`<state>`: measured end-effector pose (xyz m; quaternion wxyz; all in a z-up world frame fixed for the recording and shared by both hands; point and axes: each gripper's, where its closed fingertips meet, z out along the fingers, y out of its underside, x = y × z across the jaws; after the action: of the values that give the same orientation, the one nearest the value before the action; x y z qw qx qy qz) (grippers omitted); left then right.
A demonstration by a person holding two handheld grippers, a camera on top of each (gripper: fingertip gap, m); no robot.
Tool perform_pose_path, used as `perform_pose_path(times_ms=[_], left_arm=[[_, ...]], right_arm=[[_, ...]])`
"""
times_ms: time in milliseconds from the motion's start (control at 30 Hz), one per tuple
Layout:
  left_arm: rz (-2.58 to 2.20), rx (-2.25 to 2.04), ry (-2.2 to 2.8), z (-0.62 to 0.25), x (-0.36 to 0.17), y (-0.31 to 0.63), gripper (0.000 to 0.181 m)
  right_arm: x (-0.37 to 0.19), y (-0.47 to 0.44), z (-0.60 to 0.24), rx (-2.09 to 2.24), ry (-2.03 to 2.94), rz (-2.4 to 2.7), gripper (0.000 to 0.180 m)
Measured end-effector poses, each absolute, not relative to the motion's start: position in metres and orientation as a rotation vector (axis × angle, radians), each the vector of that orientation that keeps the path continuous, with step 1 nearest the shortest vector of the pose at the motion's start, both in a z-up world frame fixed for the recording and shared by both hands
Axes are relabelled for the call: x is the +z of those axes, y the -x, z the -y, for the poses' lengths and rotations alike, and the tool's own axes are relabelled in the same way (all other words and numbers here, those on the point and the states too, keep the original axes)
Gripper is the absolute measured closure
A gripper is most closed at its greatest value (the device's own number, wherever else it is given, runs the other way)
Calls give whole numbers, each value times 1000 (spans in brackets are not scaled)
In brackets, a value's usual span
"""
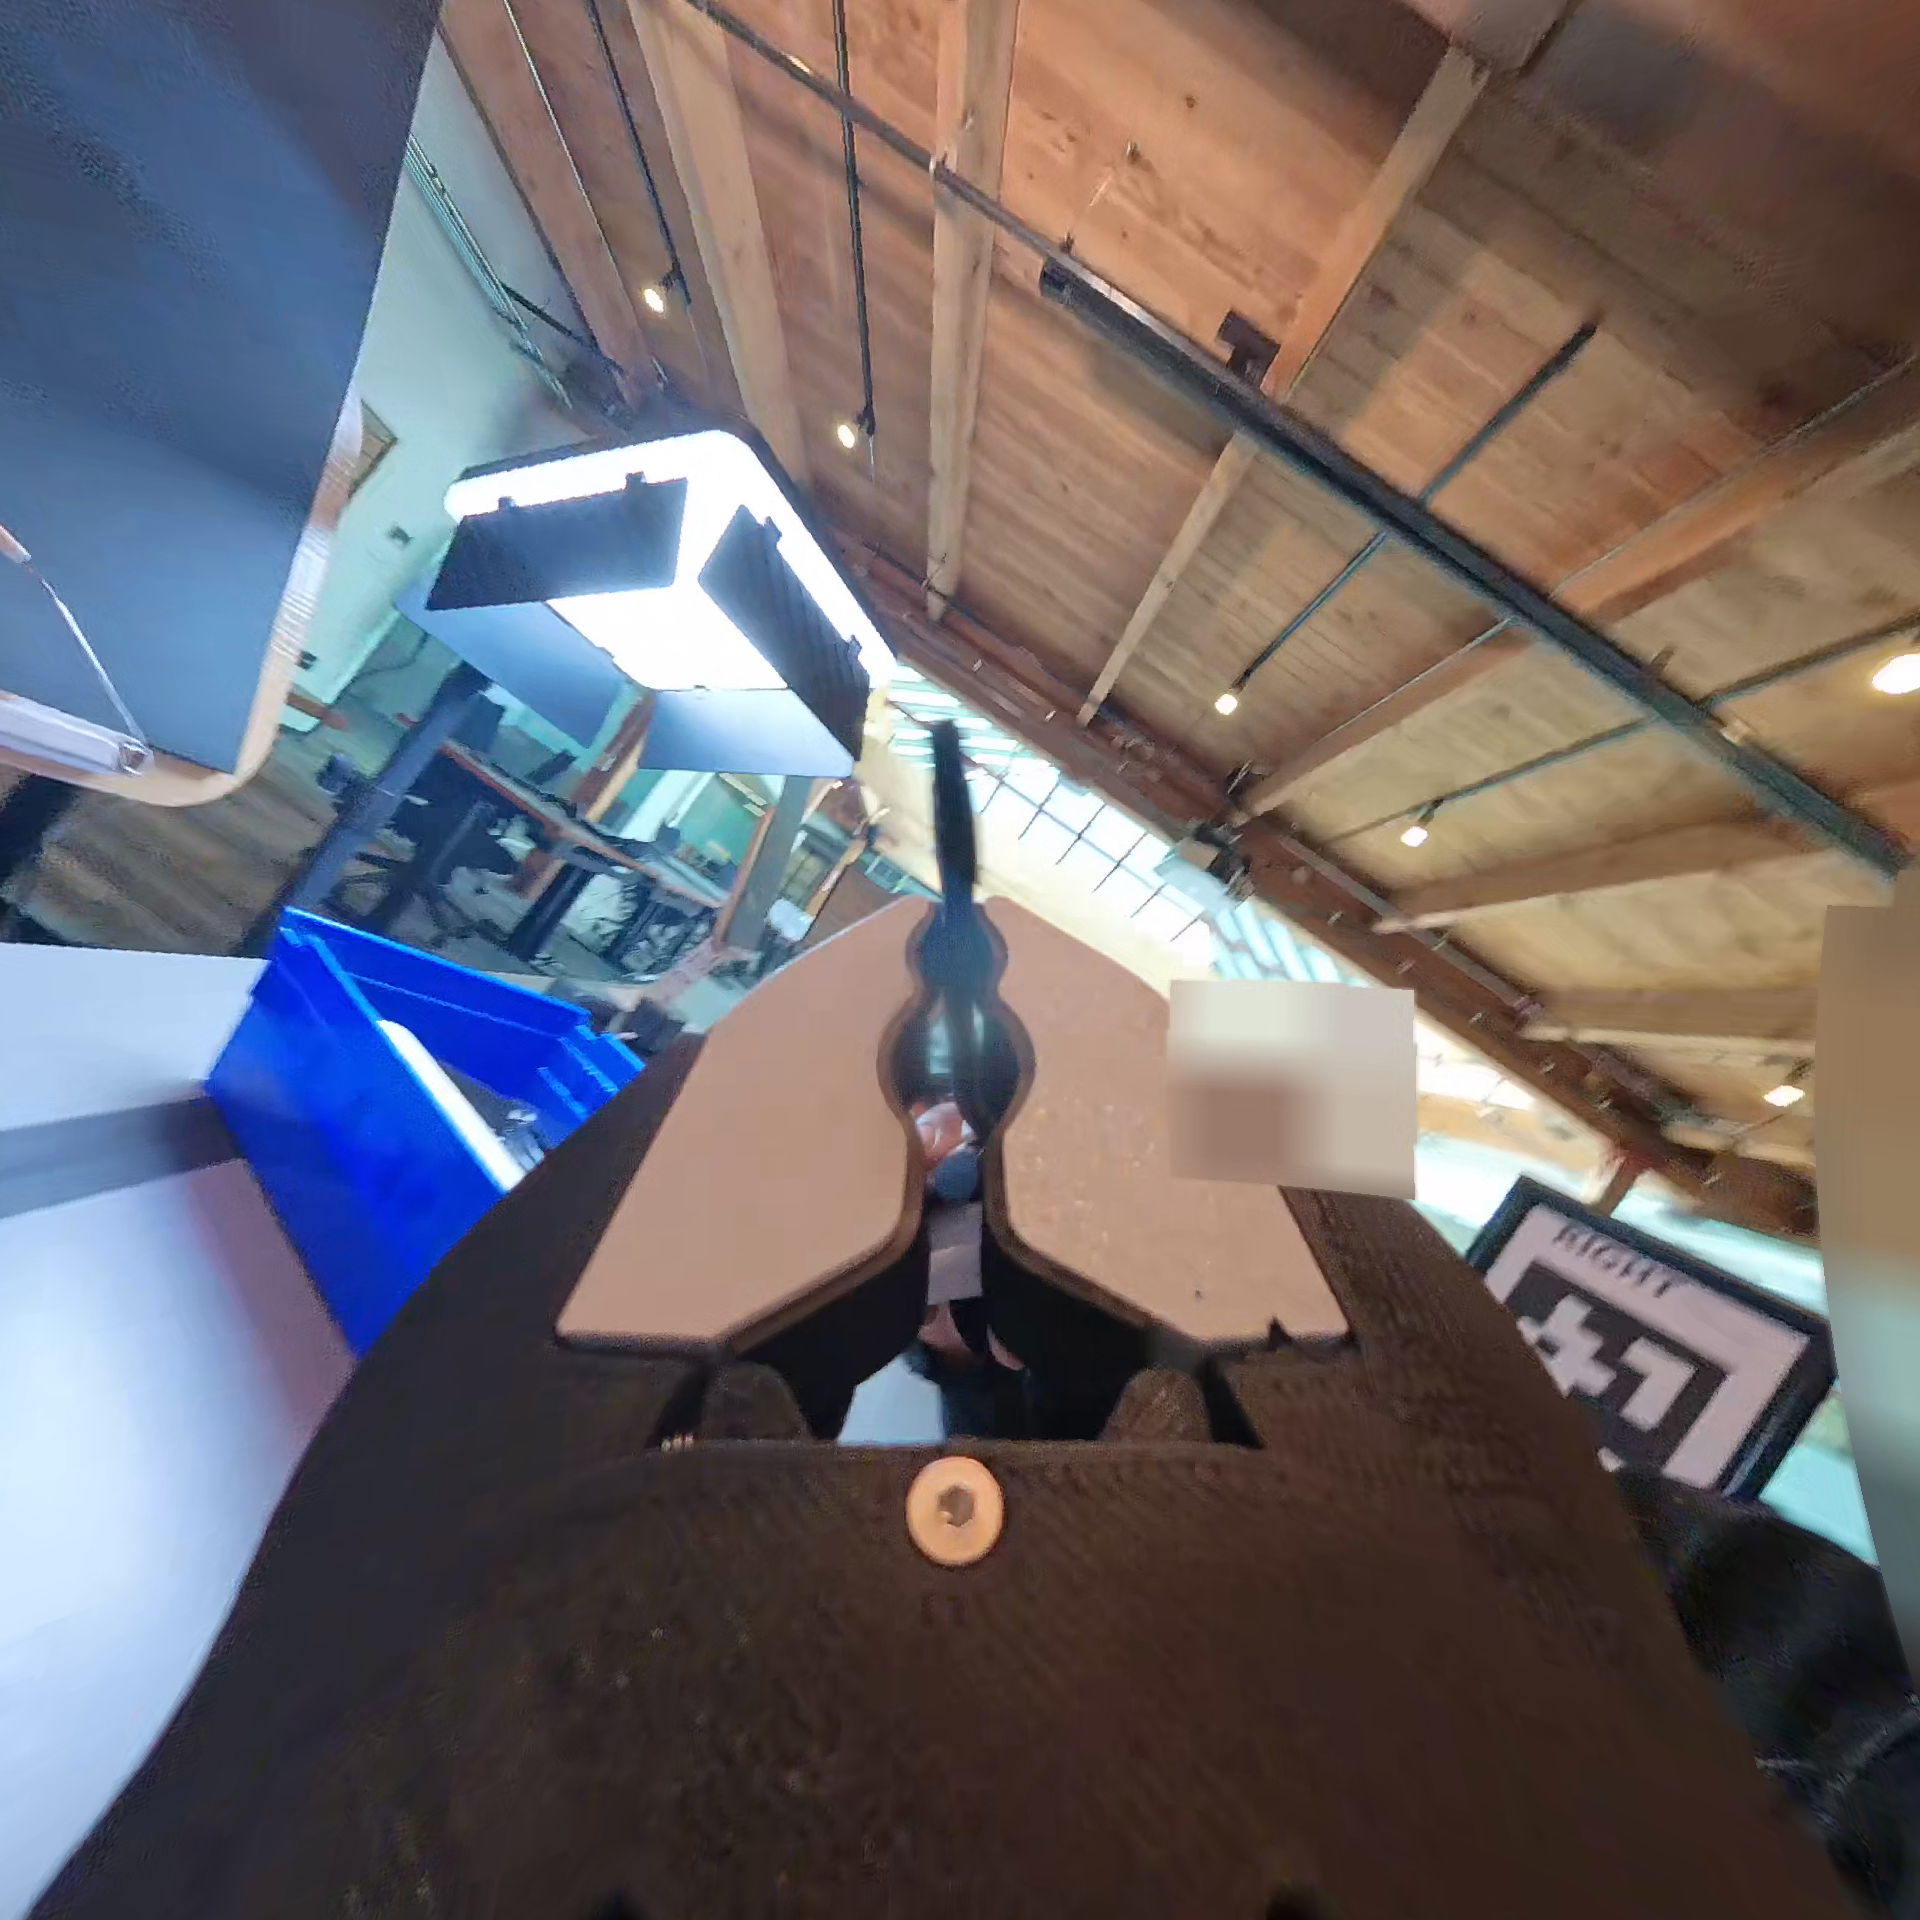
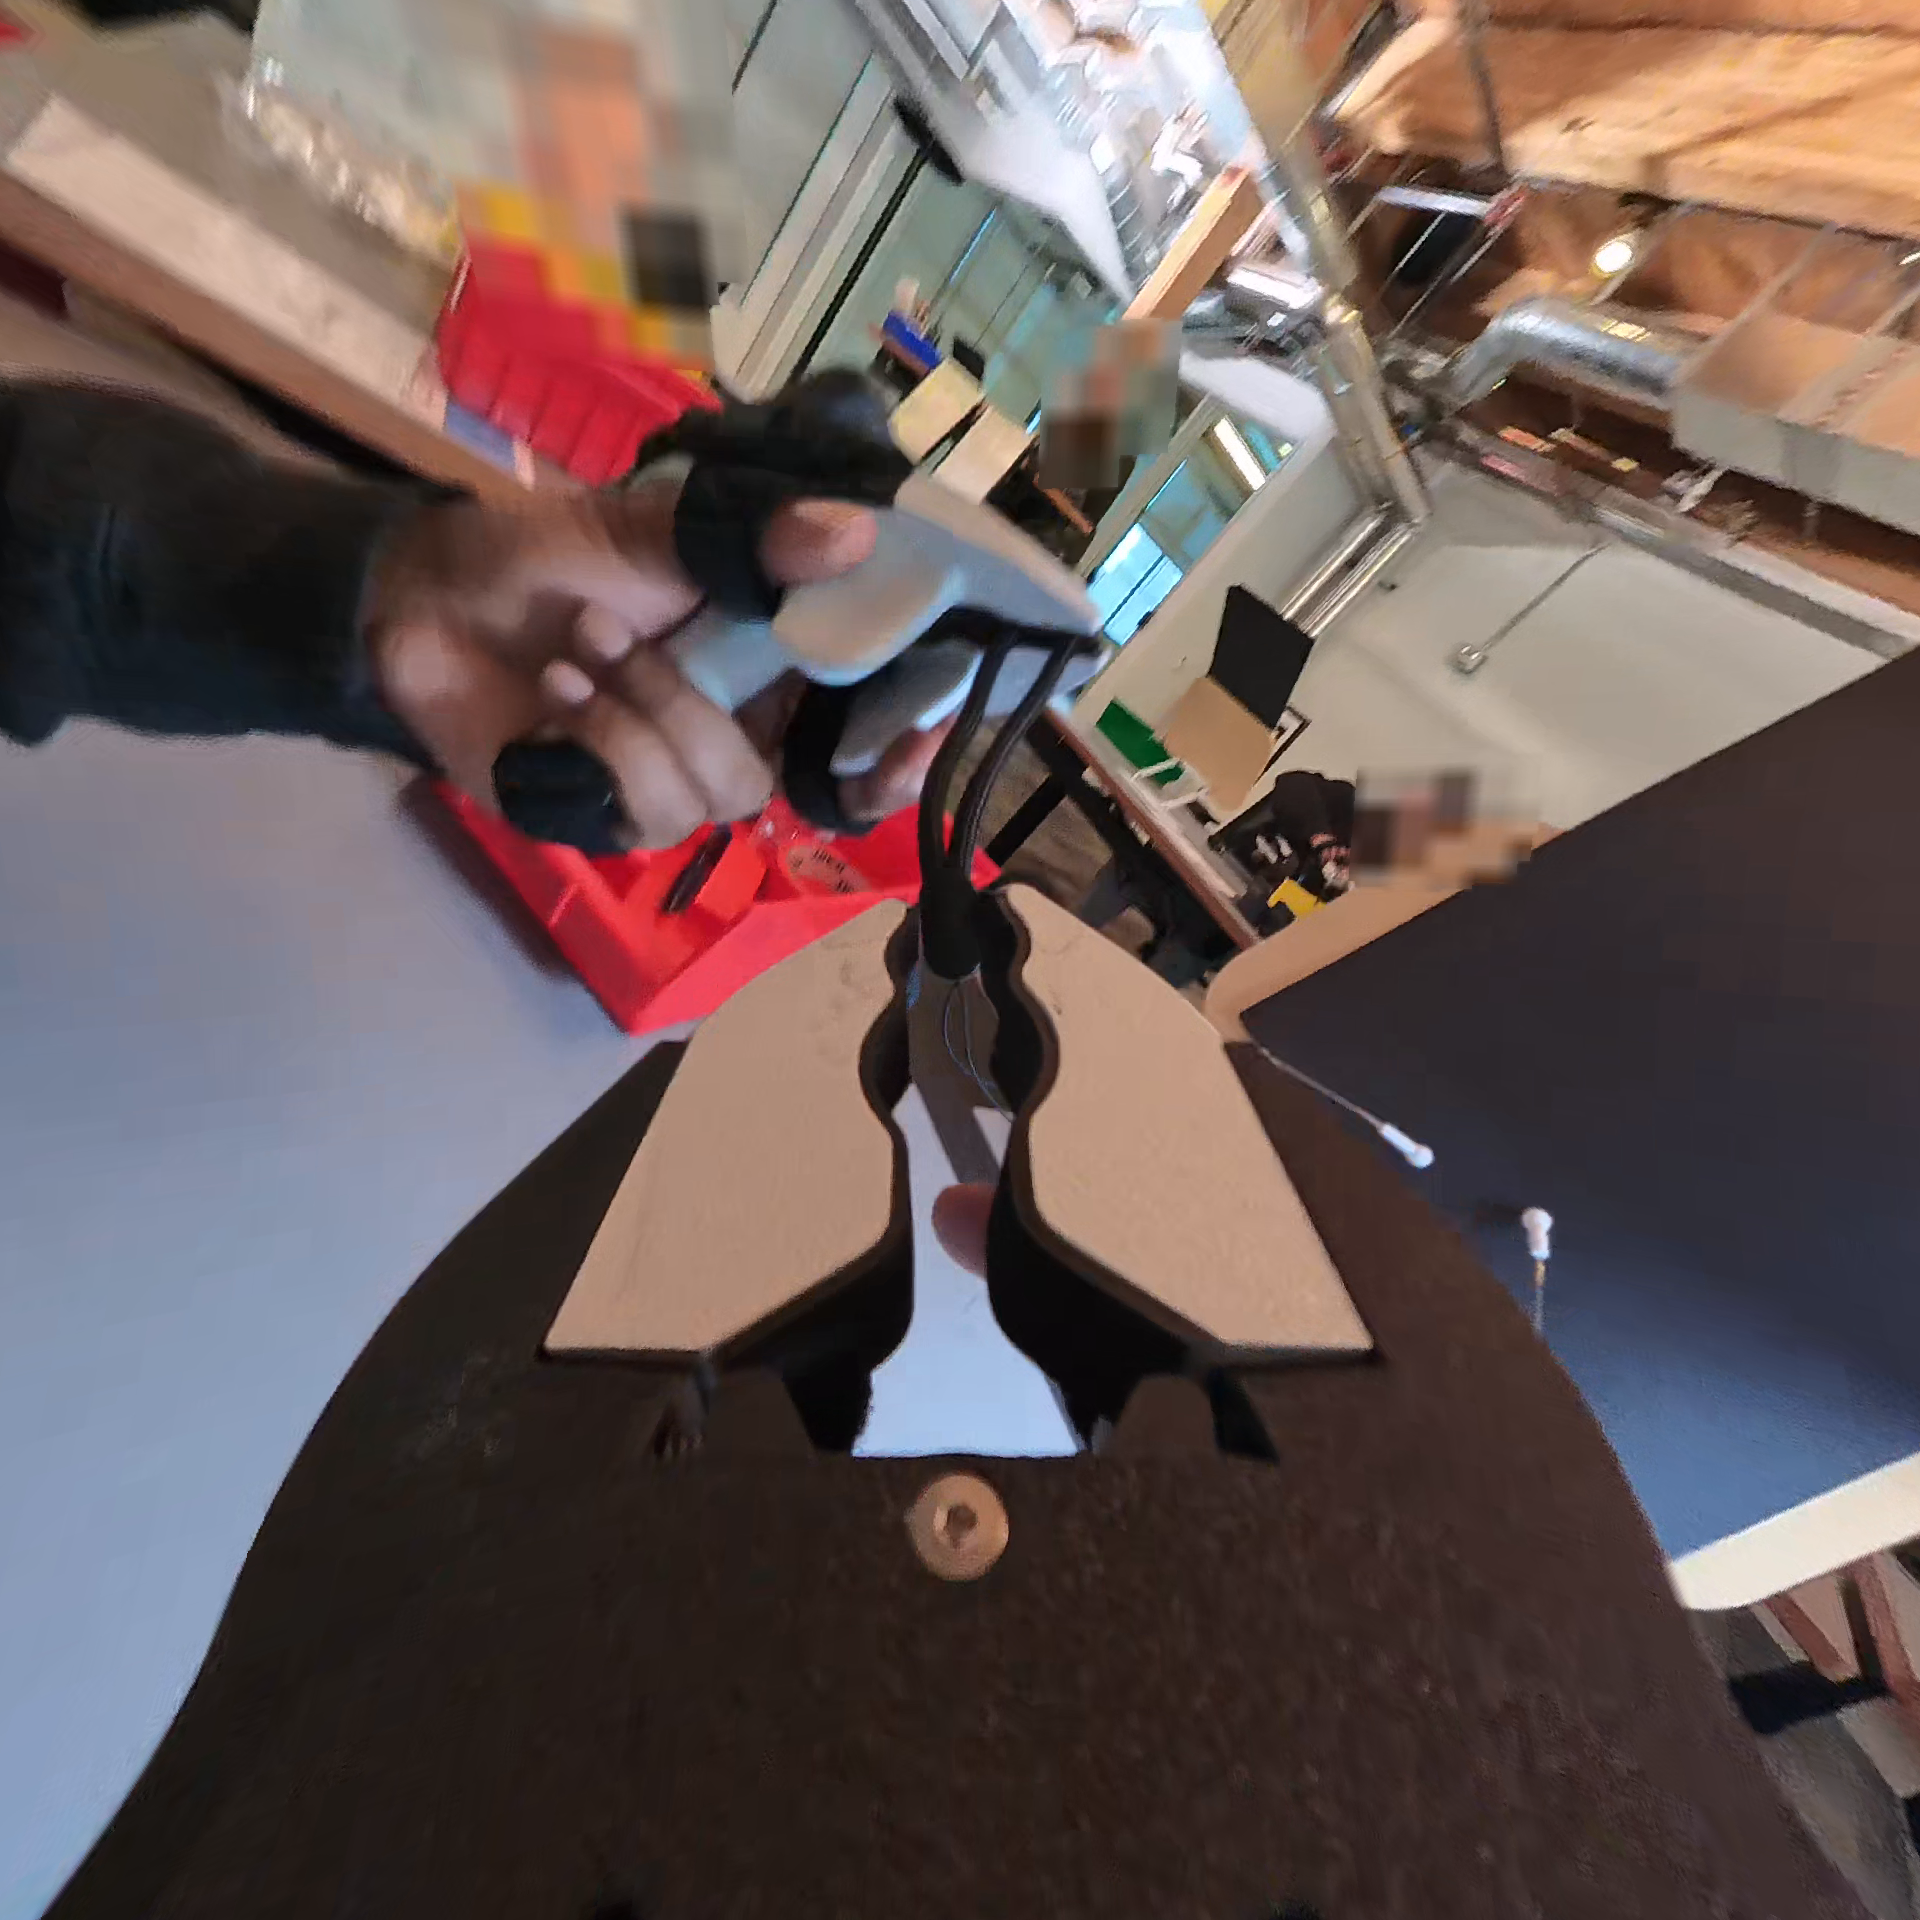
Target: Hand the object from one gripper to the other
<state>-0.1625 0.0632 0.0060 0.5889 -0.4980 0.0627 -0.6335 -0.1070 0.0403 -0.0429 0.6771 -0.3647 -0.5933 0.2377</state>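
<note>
The object is a thin black cord, doubled into two strands. In the right wrist view the cord [image 2: 961, 821] runs from my right gripper [image 2: 956, 935], which is shut on its thicker wrapped end, up to my left gripper [image 2: 1049, 649]. A person's hand [image 2: 540, 644] holds that left gripper, and its grey fingers [image 2: 914, 592] are closed on the cord's other end. In the left wrist view my left gripper [image 1: 956, 920] points up at the ceiling and is shut on the cord [image 1: 951, 810], which sticks out past the tips. Both grippers hold the cord above the white table [image 2: 208, 1039].
A red bin [image 2: 665, 956] with small parts sits on the table below the hand. A blue bin [image 1: 416, 1091] stands at the table edge. A dark panel [image 2: 1662, 935] rises on the right. A lit lamp panel [image 1: 665, 582] hangs overhead. My hands' fingertips stand some 8 cm from each other.
</note>
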Motion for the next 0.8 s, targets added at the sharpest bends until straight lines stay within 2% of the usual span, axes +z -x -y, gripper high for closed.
perform_pose_path(times_ms=[33, 133, 267, 367, 467, 533, 600, 700, 800], left_arm=[[-196, -1415, 1189, -62, 5, 161, 177], [-384, -1207, 1277, -54, 2, 149, 178], [-665, -928, 1429, -45, -18, 127, 178], [-855, -812, 1504, -36, -39, 105, 178], [-986, -789, 1551, -26, -58, 83, 177], [-1053, -777, 1574, -21, -69, 73, 177], [-1090, -763, 1591, -19, -76, 67, 177], [-1097, -781, 1573, -17, -74, 68, 176], [-1058, -788, 1518, -15, -55, 81, 149]], right_arm=[[-51, 110, -40, 528, 830, 1366, 169], [-68, 114, -44, 541, 921, 1444, 163], [-41, 102, -36, 761, 953, 1363, 153], [-23, 98, -24, 943, 976, 1316, 153], [-28, 102, -15, 1050, 1026, 1356, 153], [-36, 105, -14, 1070, 1056, 1383, 157], [-41, 105, -10, 1086, 1048, 1414, 170], [-40, 103, -13, 1076, 1046, 1412, 173], [-35, 98, -16, 1050, 1039, 1397, 174]])
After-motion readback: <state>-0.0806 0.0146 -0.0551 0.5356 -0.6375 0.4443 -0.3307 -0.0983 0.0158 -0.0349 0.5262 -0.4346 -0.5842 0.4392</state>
